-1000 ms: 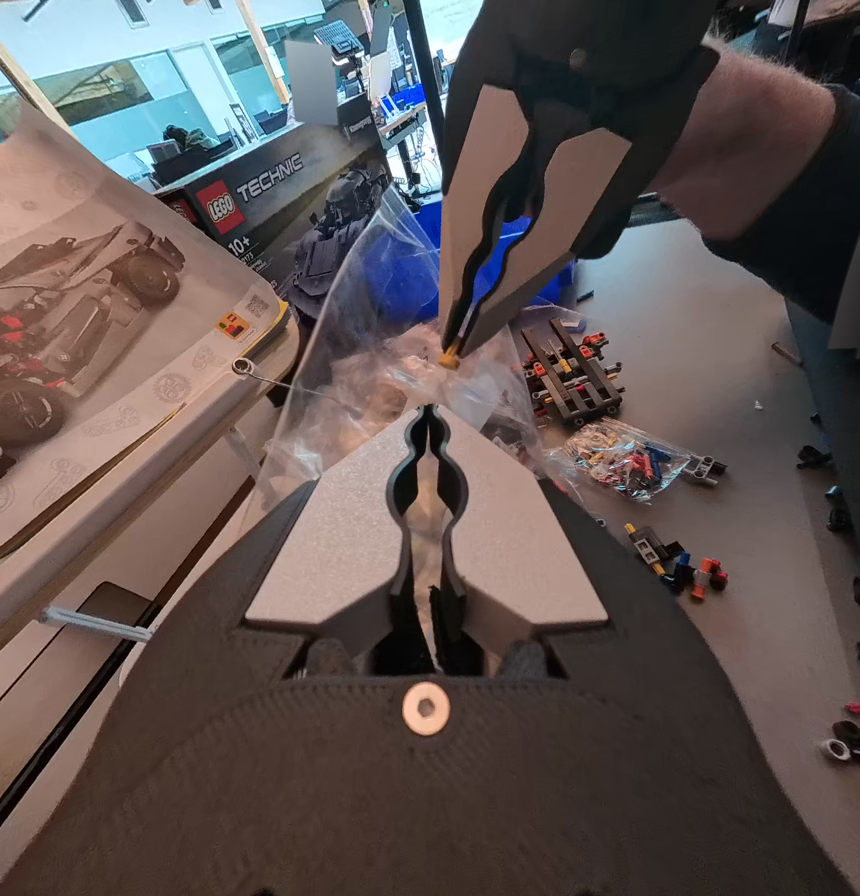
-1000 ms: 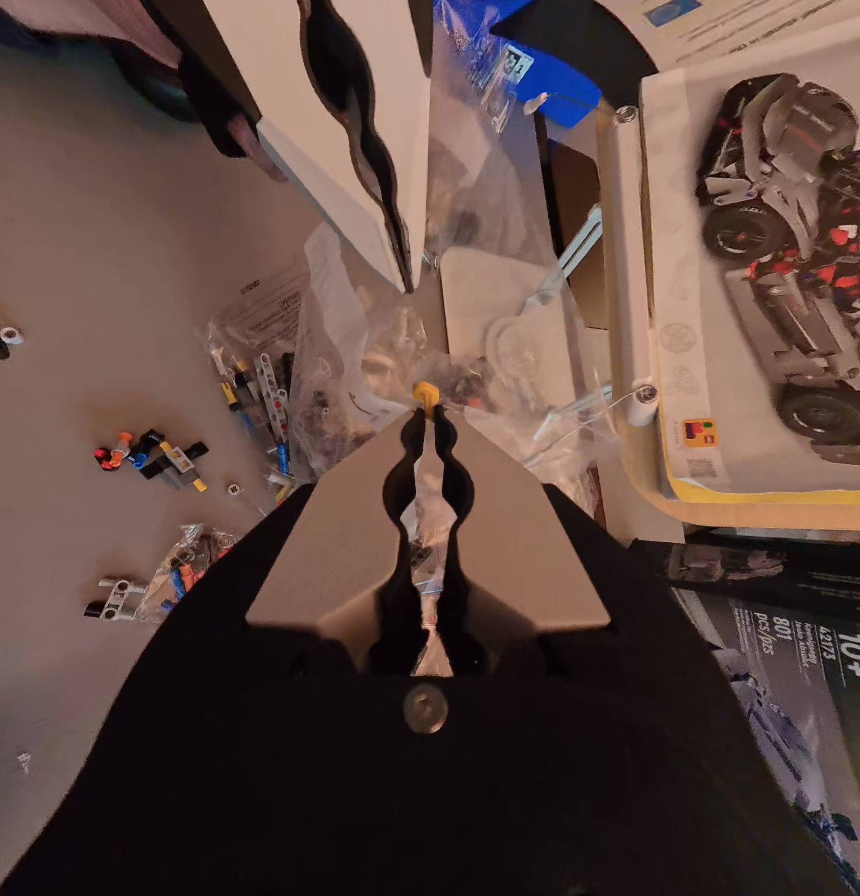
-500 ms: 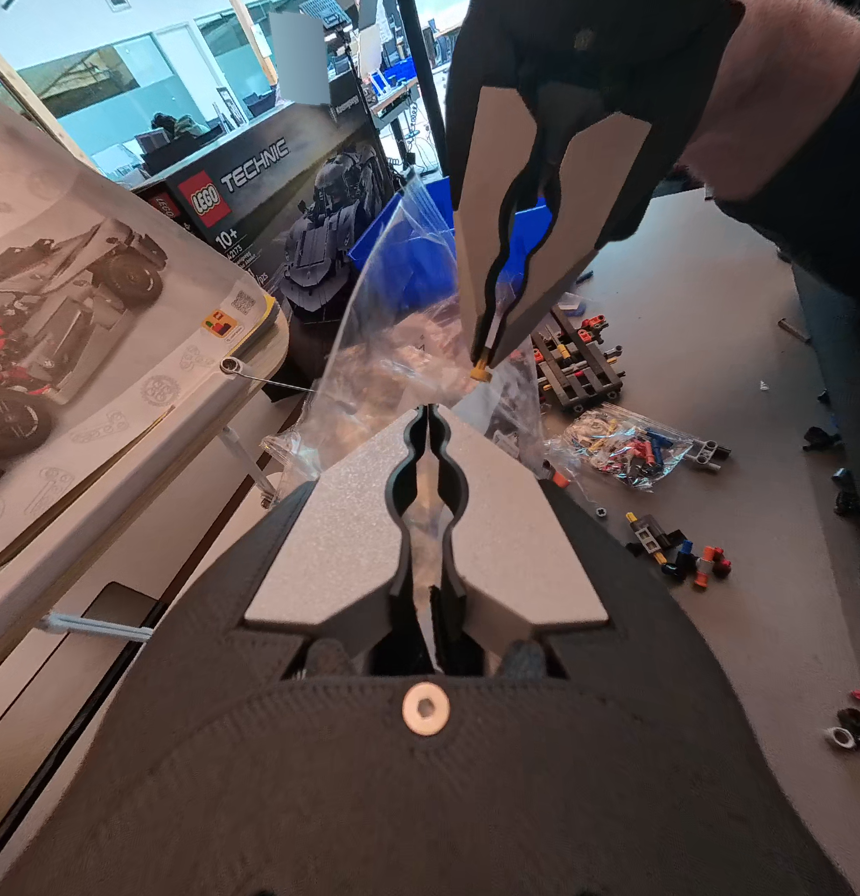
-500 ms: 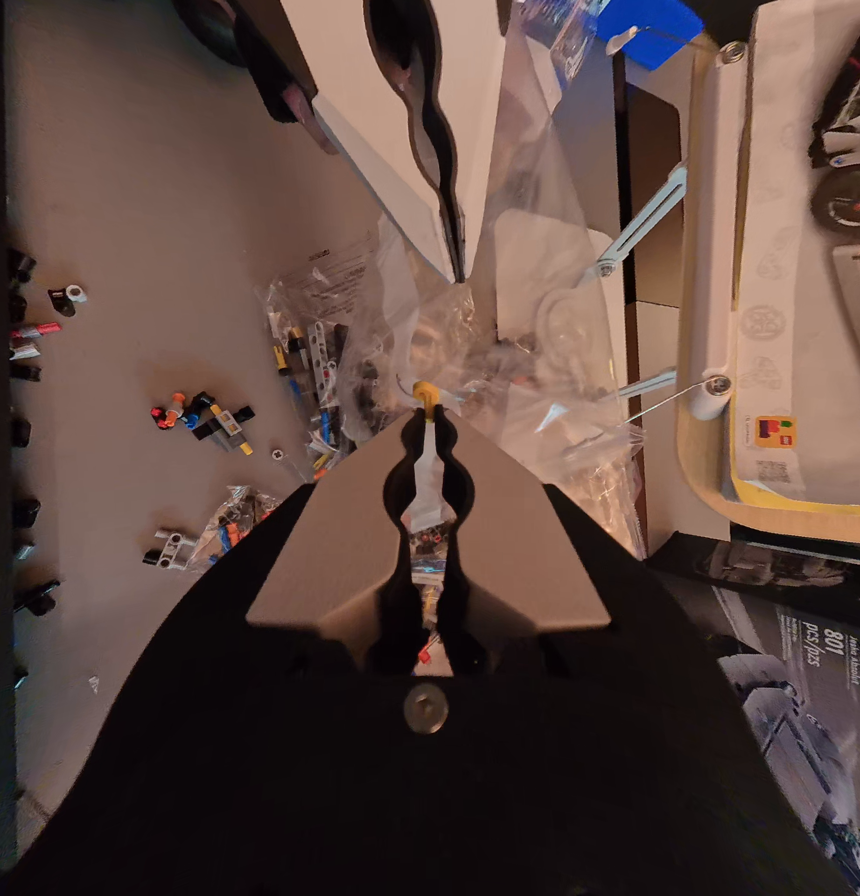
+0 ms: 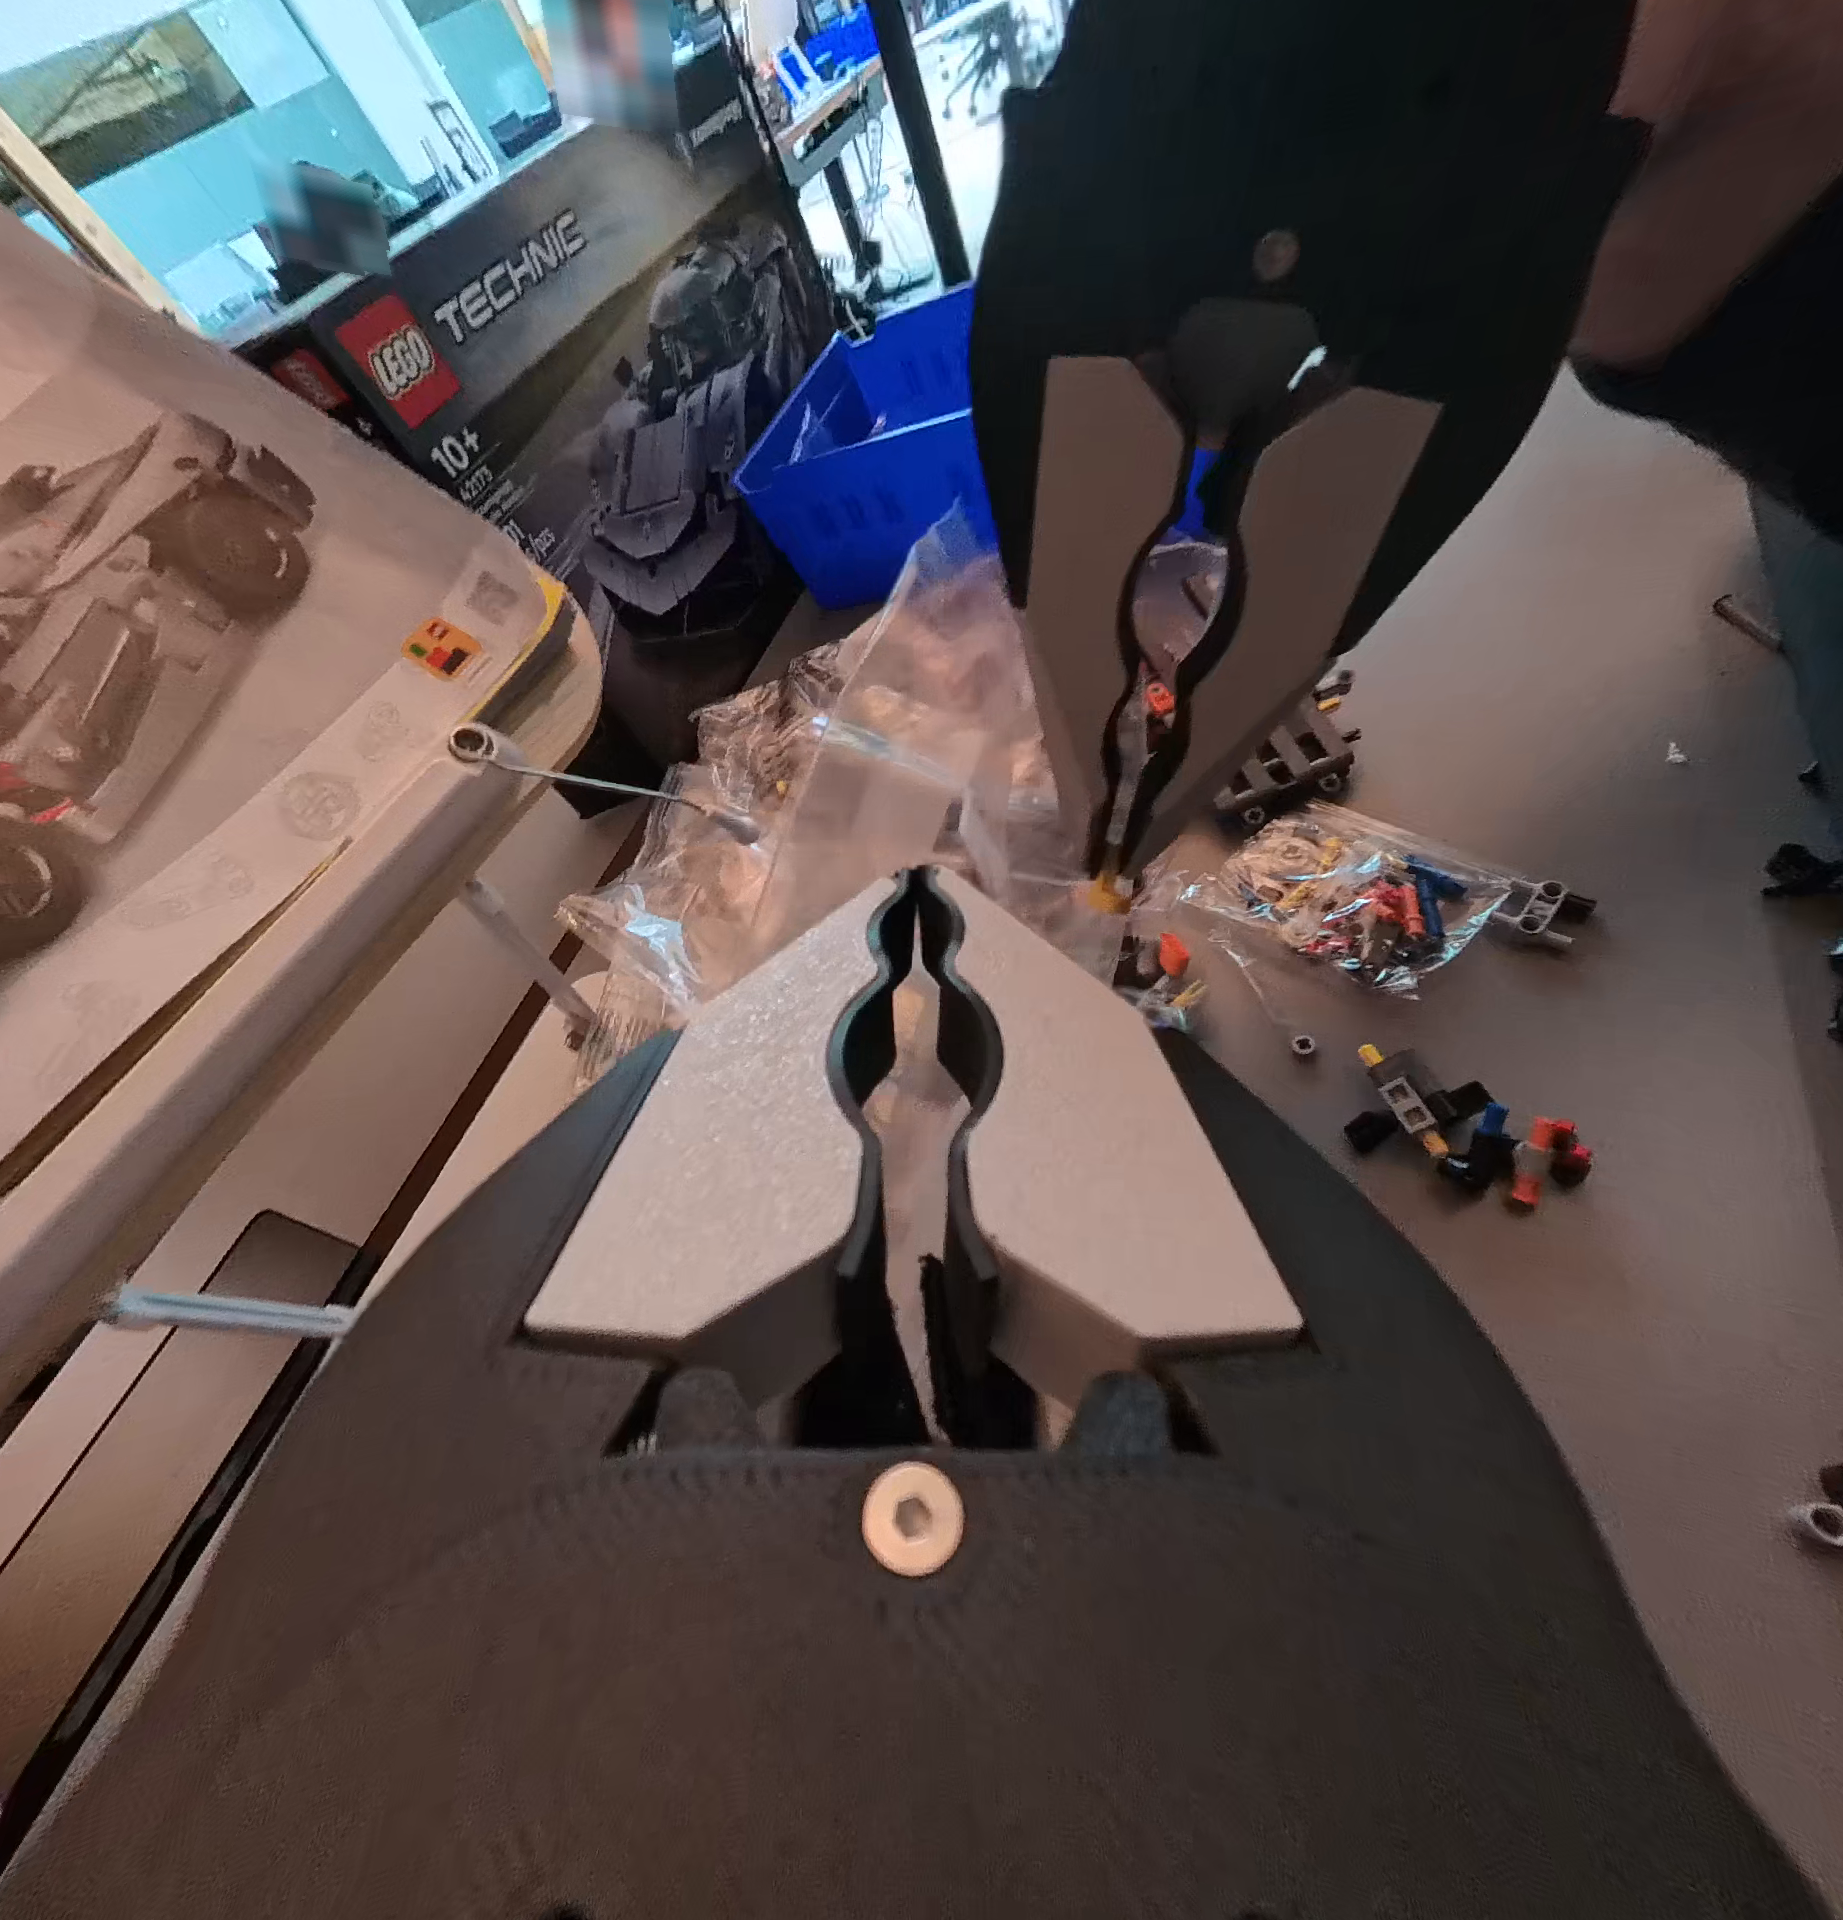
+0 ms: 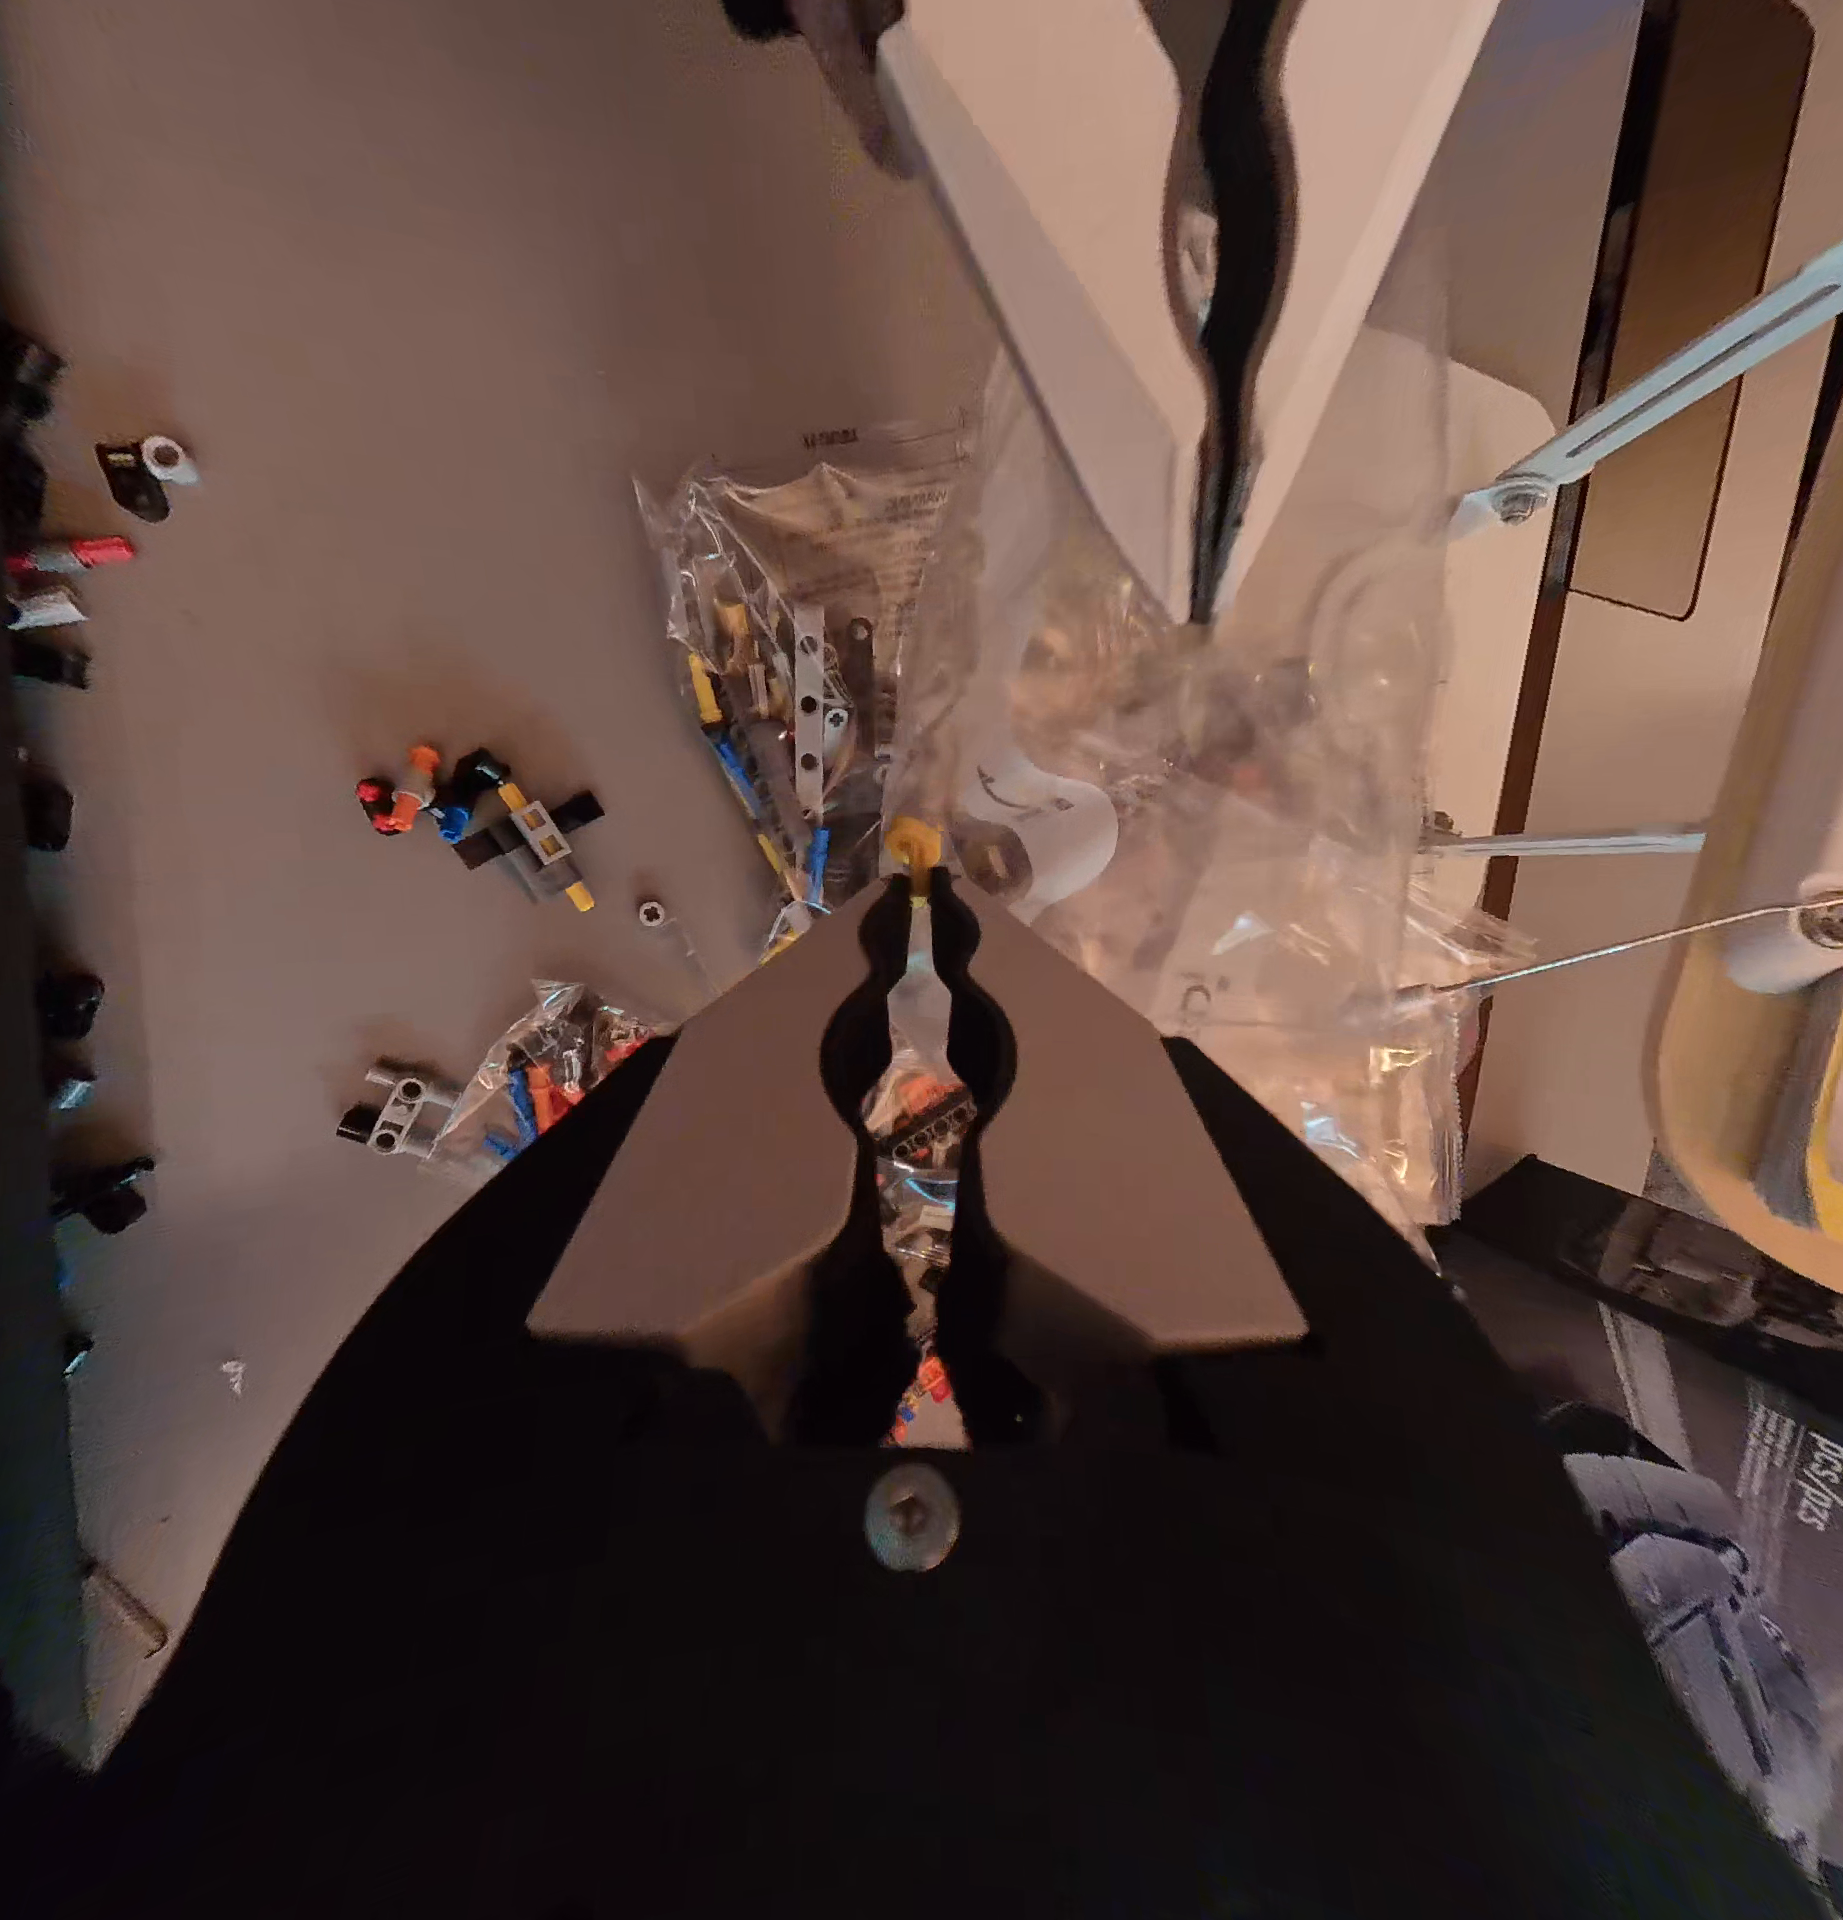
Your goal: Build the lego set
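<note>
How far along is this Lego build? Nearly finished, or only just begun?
Early, by the look of it. Done: only a small black frame is assembled. In hand: the right gripper pinches a small yellow piece, and the left gripper is shut on a clear bag. Left: another parts bag and loose pieces lie unused on the table.

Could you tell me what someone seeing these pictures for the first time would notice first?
First, the right gripper pinching a small yellow piece at its fingertips, just above a crumpled clear plastic bag. The left gripper is shut on that bag's edge. Around them, loose coloured Lego pieces lie on the grey table, with a propped-up instruction booklet to the left.
</note>
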A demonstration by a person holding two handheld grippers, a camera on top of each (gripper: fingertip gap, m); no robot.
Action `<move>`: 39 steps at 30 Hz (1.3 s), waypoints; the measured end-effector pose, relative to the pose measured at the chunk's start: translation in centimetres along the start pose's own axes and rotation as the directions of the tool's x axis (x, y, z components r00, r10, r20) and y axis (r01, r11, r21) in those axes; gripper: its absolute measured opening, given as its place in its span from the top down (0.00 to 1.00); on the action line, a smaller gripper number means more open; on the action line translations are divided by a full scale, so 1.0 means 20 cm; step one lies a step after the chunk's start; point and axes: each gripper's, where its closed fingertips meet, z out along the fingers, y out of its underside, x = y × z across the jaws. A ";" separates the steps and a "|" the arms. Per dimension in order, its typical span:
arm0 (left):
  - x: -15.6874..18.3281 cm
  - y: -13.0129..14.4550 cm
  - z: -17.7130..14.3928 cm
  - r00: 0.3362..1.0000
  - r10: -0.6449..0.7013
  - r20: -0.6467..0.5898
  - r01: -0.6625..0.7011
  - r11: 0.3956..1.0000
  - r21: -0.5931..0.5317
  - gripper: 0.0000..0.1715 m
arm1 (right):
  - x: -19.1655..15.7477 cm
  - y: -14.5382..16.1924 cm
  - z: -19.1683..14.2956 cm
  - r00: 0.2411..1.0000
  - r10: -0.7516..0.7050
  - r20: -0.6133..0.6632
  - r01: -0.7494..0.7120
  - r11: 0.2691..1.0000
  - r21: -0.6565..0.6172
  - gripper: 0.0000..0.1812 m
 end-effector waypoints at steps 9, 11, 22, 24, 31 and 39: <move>-0.02 0.15 0.05 0.993 -0.118 -0.029 0.114 0.987 -0.118 0.94 | -0.05 -0.02 -0.05 0.997 0.011 0.076 -0.017 0.997 0.081 1.00; -0.02 0.15 0.05 0.993 -0.119 -0.026 0.115 0.986 -0.118 0.93 | -0.06 0.00 -0.03 0.996 0.021 0.087 -0.026 0.998 0.057 1.00; 0.05 0.22 0.09 0.979 -0.175 -0.109 0.153 0.971 -0.186 0.91 | -0.10 0.04 0.01 0.990 0.030 0.139 -0.032 0.999 0.015 1.00; 0.07 0.19 0.08 0.963 -0.227 -0.149 0.203 0.967 -0.156 0.90 | -0.10 0.05 0.00 0.990 0.031 0.136 -0.033 0.999 0.013 1.00; 0.09 0.25 0.12 0.967 -0.213 -0.140 0.180 0.960 -0.215 0.99 | -0.12 0.02 0.00 0.988 0.017 0.155 -0.022 0.999 0.033 1.00; 0.10 0.26 0.14 0.971 -0.195 -0.136 0.162 0.961 -0.225 1.00 | 0.01 -0.14 -0.13 1.000 -0.004 -0.025 0.009 0.979 0.204 1.00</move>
